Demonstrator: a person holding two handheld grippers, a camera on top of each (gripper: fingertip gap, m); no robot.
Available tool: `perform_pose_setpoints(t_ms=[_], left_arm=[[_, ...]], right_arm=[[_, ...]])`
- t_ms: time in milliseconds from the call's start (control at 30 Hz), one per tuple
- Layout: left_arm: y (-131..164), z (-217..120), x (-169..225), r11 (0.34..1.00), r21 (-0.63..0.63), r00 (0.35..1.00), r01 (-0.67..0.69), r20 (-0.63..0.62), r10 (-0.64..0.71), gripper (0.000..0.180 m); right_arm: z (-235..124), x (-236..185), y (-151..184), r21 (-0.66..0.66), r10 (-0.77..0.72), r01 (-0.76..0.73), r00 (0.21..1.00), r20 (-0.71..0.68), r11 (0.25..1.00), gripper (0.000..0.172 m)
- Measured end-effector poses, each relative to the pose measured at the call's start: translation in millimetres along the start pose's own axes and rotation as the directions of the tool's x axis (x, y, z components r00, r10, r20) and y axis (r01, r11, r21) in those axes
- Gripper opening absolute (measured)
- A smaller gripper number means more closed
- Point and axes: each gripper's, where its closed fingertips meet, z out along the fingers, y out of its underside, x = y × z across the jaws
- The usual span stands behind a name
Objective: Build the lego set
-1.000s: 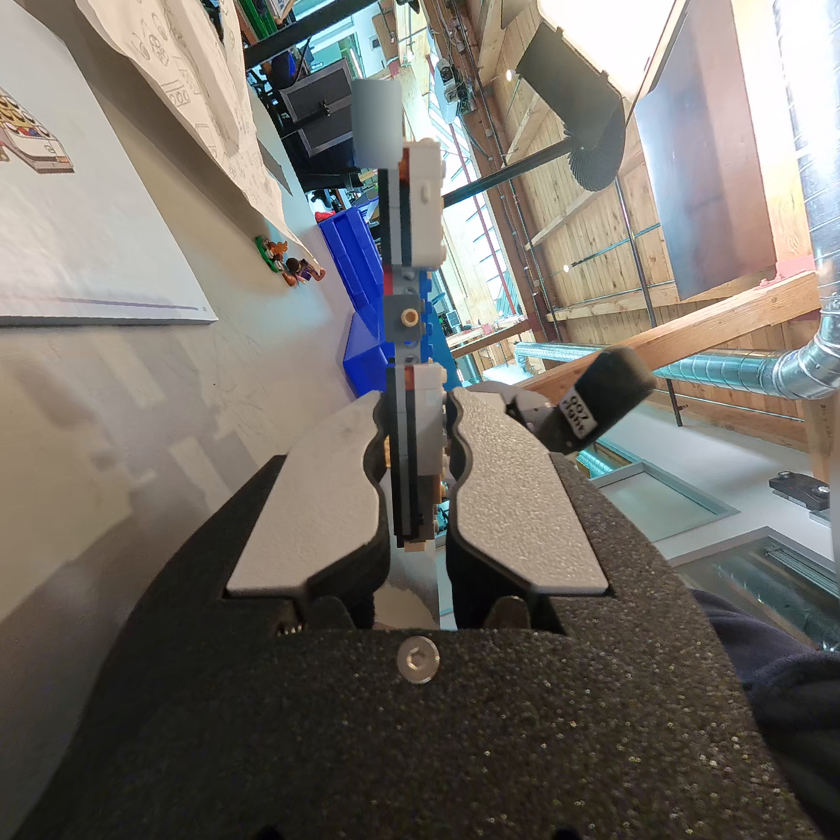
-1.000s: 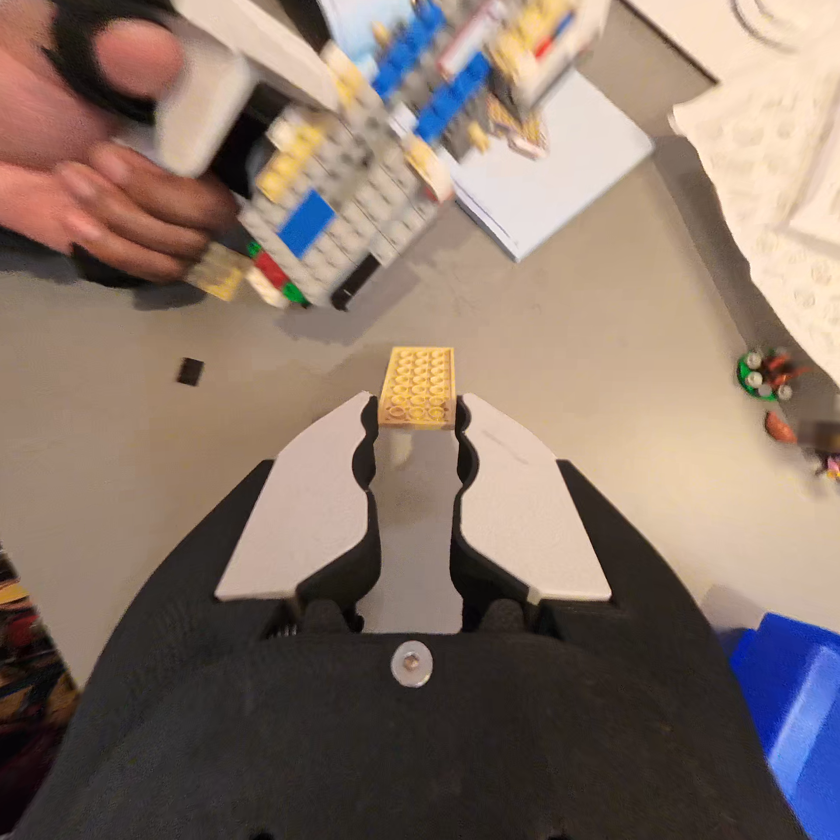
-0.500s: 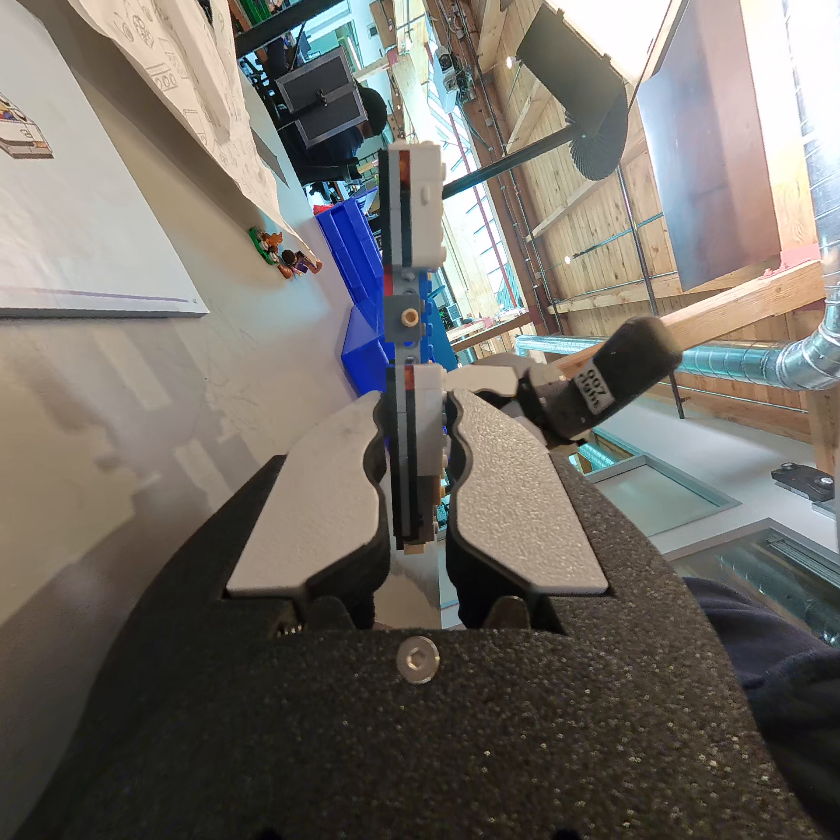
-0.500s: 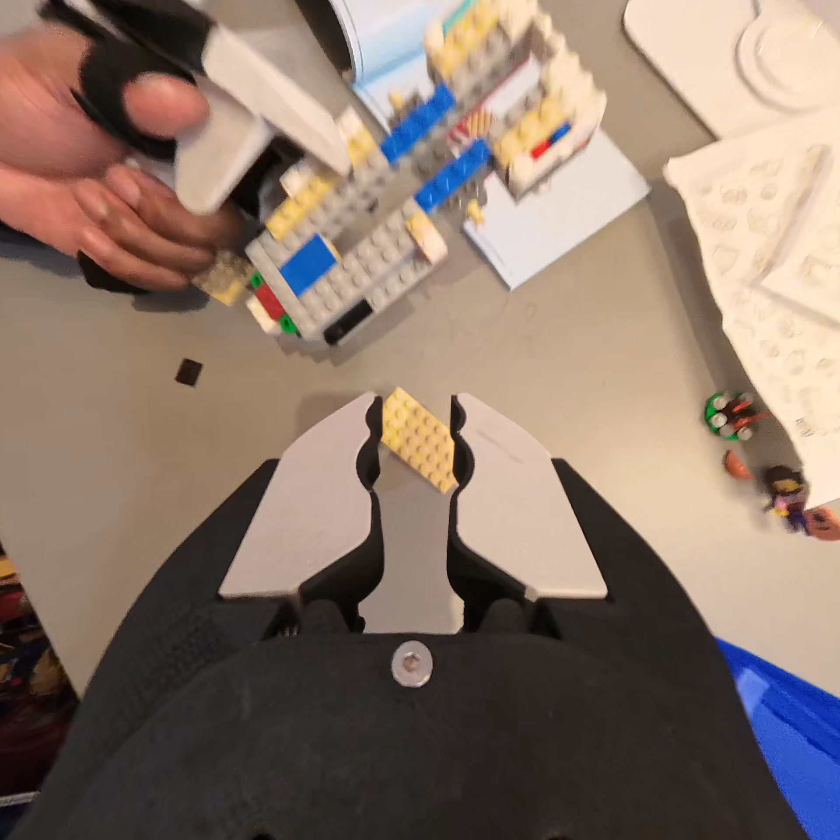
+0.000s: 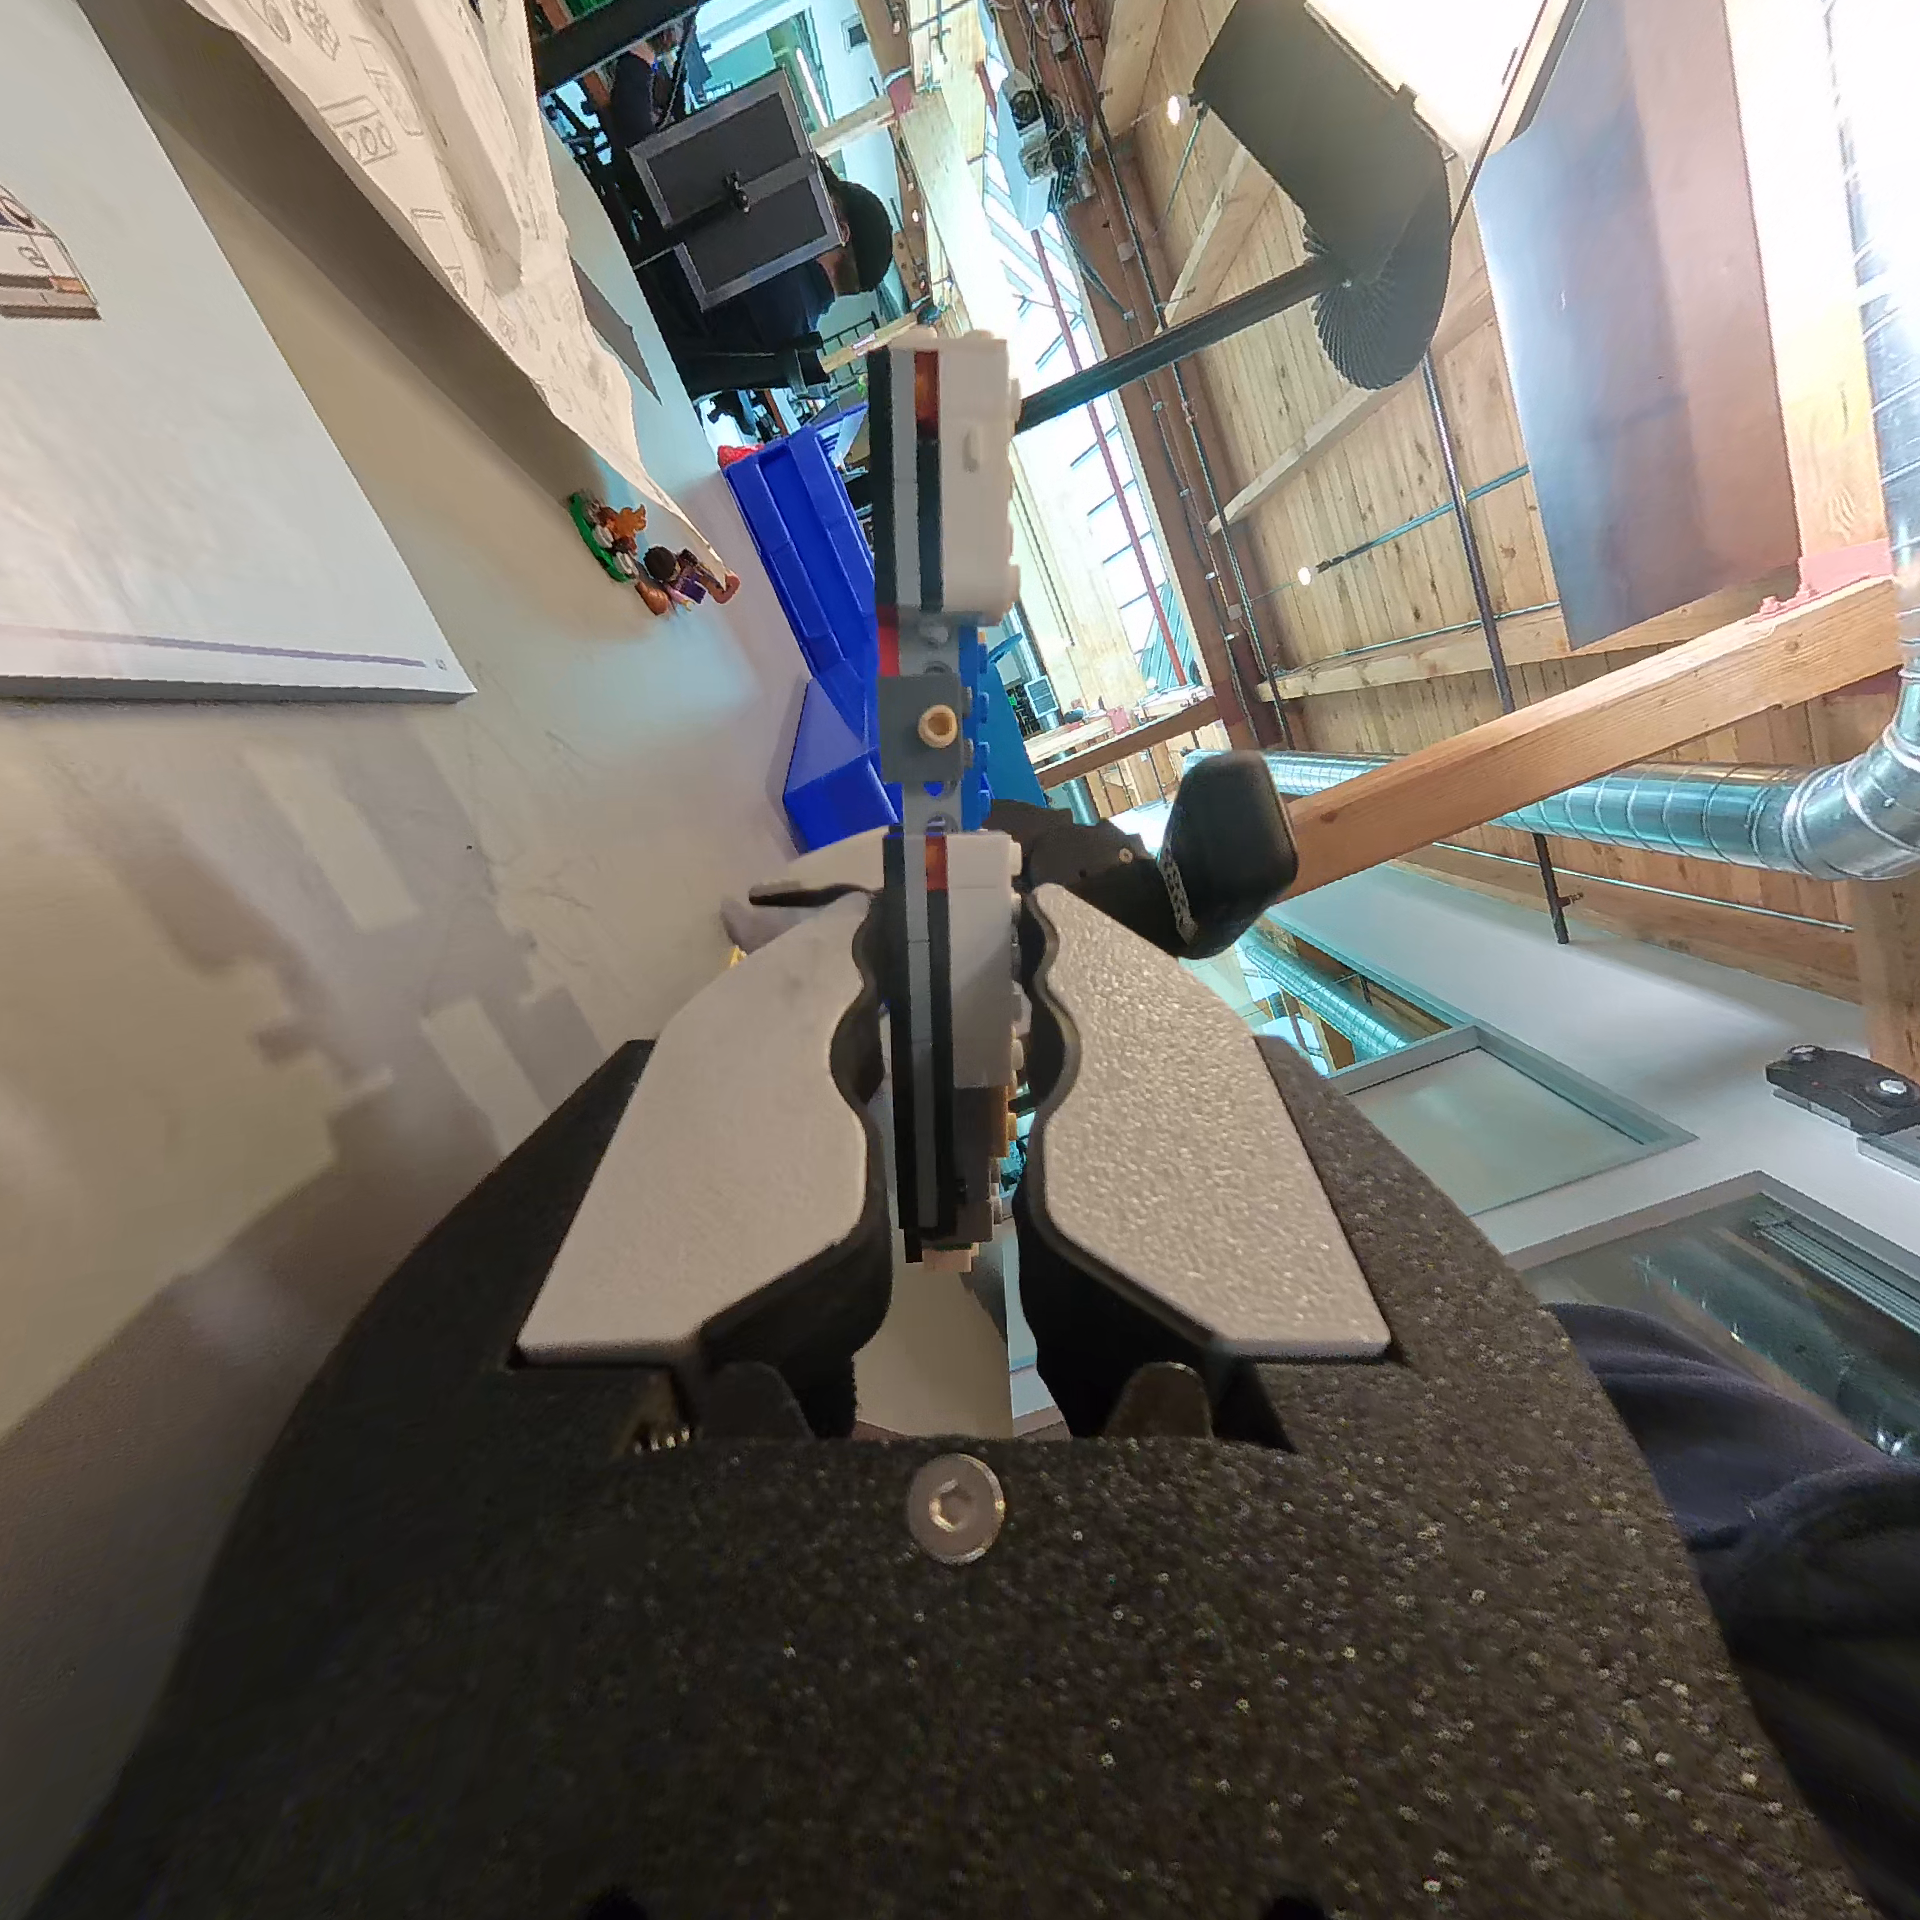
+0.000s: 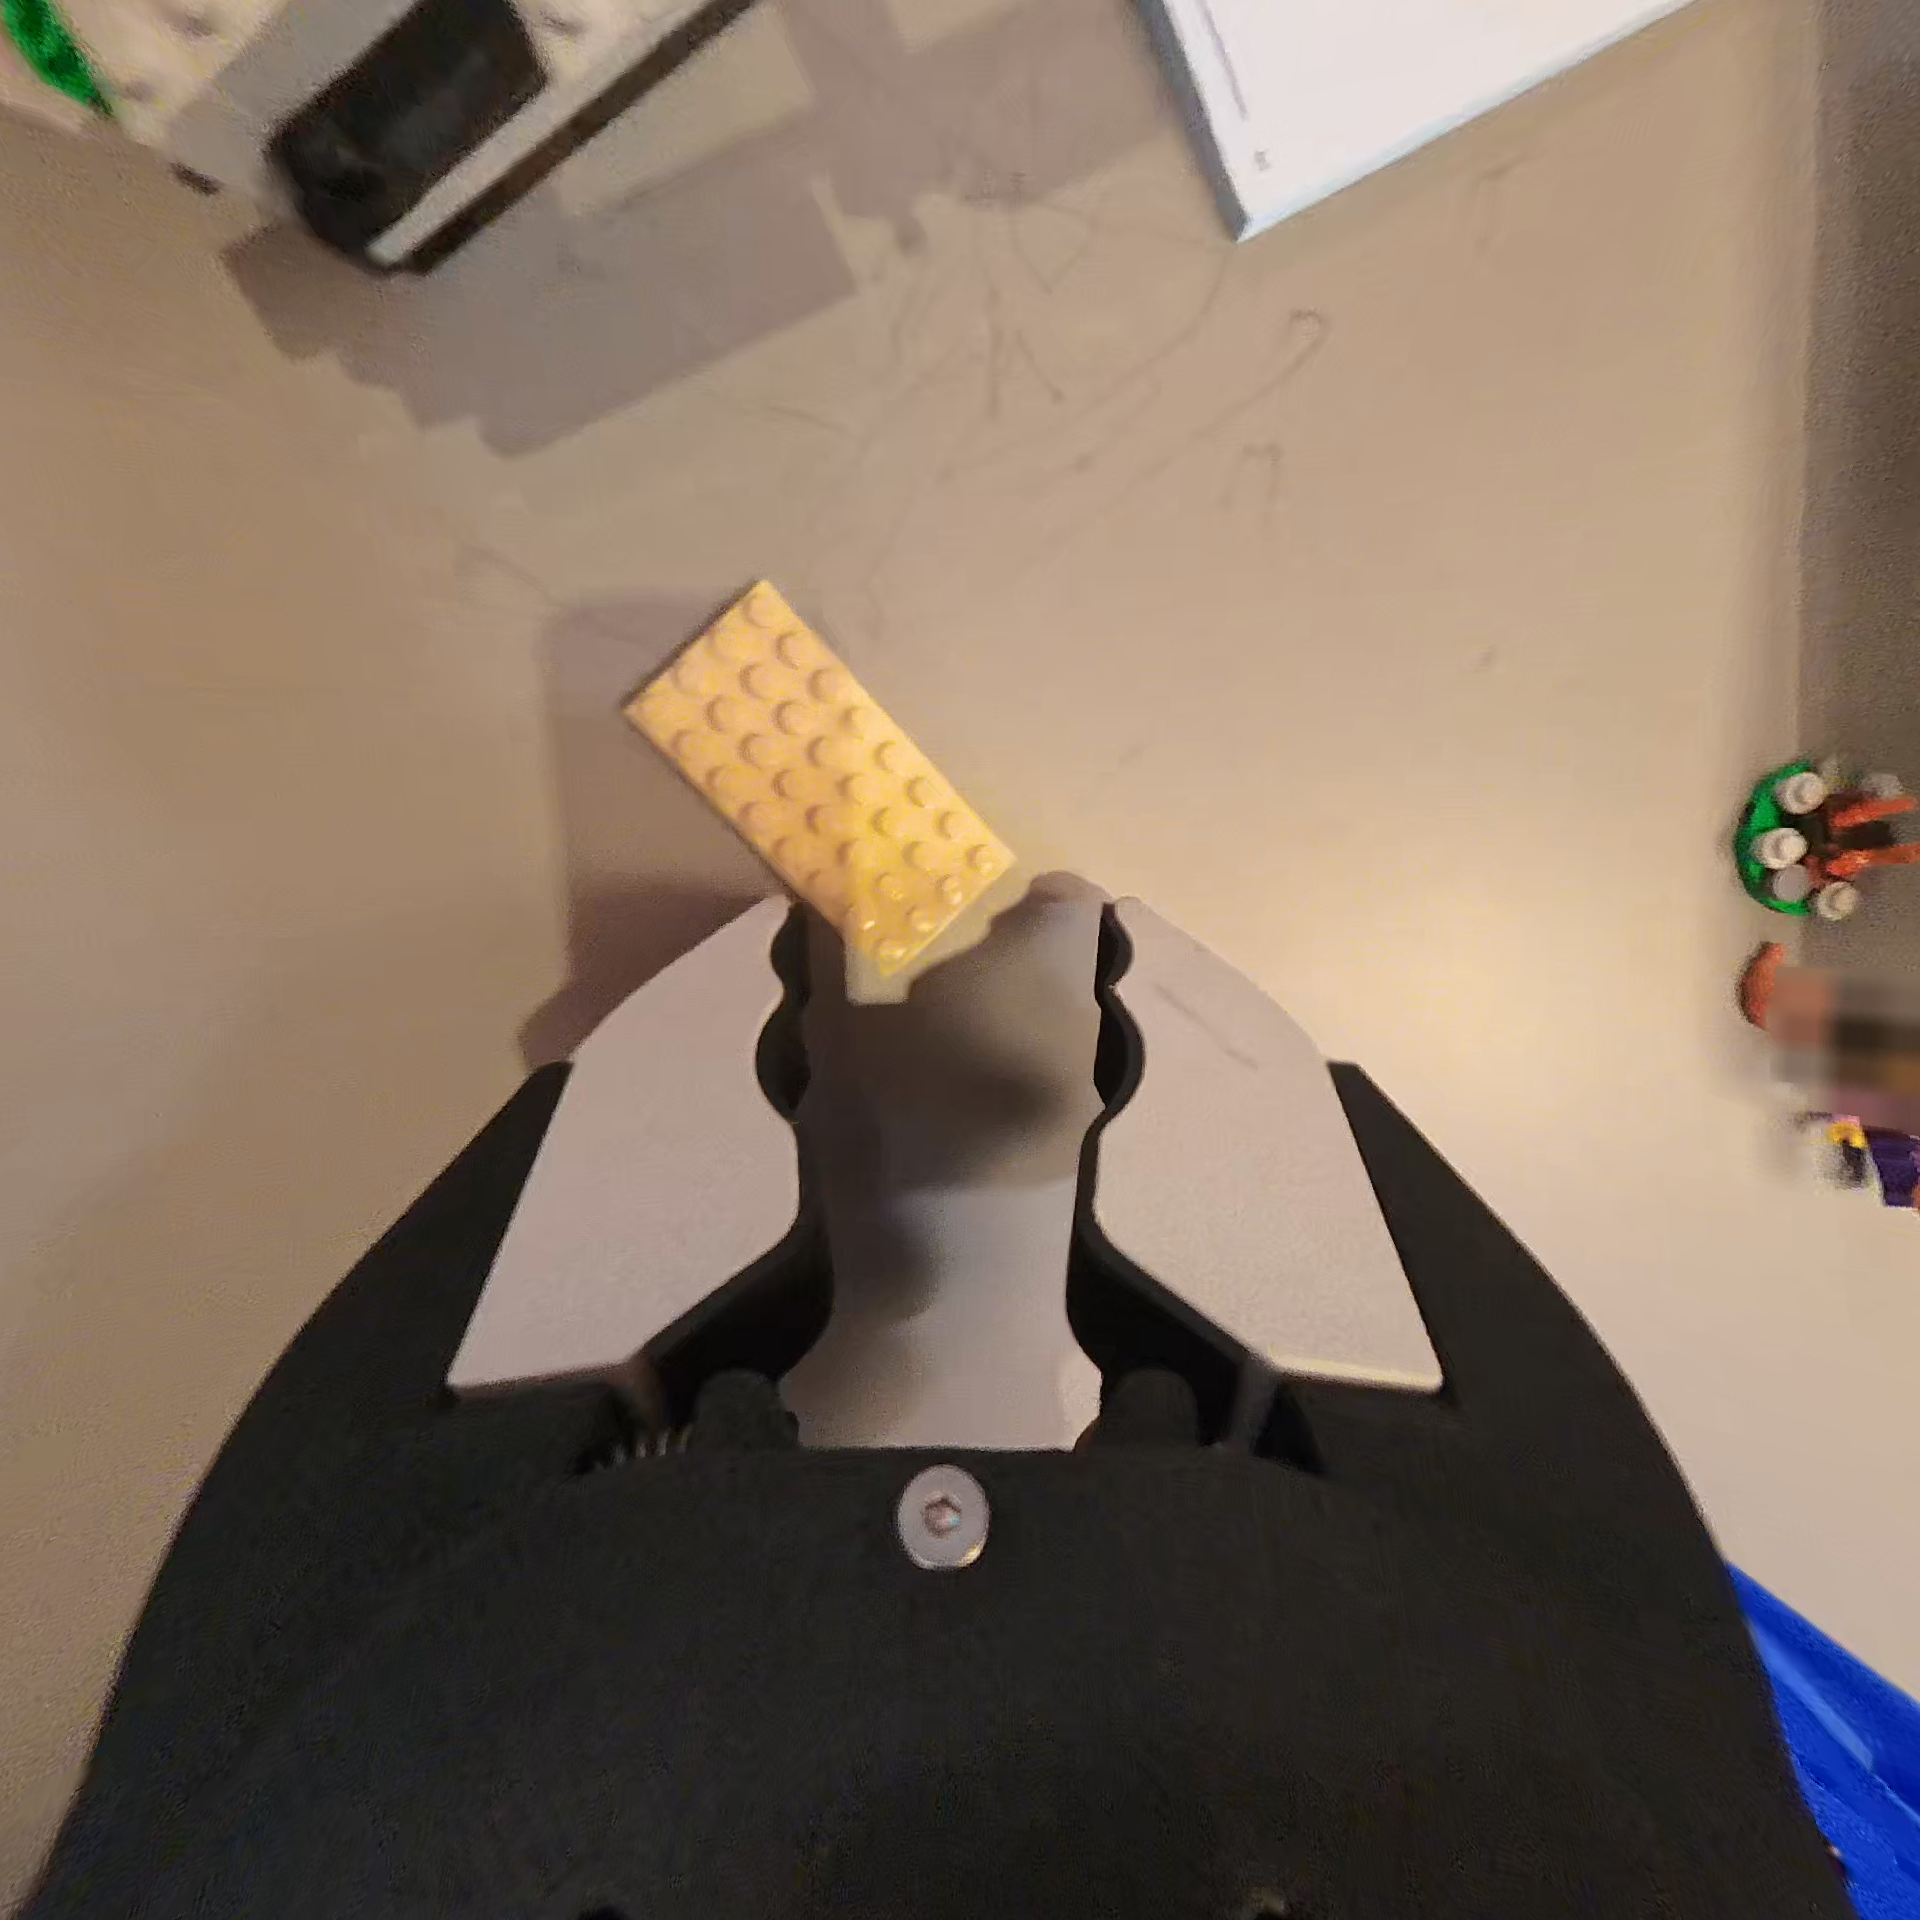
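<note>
Beige tabletop [image 6: 1351,623] carries a light, stiff, likely slick yellow studded plate [image 6: 821,779] at your parted right gripper [image 6: 948,925], best taken across its long edges, while your left gripper [image 5: 945,997] is clamped on a brick assembly [image 5: 940,727].

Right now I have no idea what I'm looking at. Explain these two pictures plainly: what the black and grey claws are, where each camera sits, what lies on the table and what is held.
No robot arm here: a person holds two hand-operated grippers, each carrying a camera that looks out along its two grey fingers.

The left wrist view is tilted sideways. The left gripper is shut on a toy-brick assembly of white, grey, black and blue pieces, seen edge on.

The right wrist view looks down on the beige table. The right gripper is open; a tan studded plate lies slanted on the table at its fingertips, not gripped. Nearby lie a booklet, small toy figures and a blue bin.
</note>
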Motion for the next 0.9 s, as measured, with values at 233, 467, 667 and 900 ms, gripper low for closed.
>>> perform_pose_setpoints(t_ms=[233, 467, 667, 900], left_arm=[[0, 0, 1, 1.0, -0.002, 1.0, -0.007, 0.002, 0.007, 0.022], [2, 0, 1, 1.0, -0.007, 1.0, -0.007, 0.004, 0.007, 0.023], [2, 1, 2, 1.0, -0.011, 1.0, -0.019, 0.007, 0.019, 0.022], [3, 1, 3, 1.0, -0.012, 1.0, -0.017, 0.002, 0.017, 0.022]], right_arm=[[-4, 23, -11, 0.092, 0.101, -0.091, 0.989, -0.109, 0.992, 0.05], [7, -15, -19, 0.062, 0.216, -0.22, 0.974, 0.068, 0.974, 0.076], [15, -13, -22, 0.011, 0.223, -0.224, 0.974, 0.031, 0.975, 0.077], [15, -22, -27, 0.012, 0.124, -0.125, 0.99, 0.064, 0.992, 0.067]])
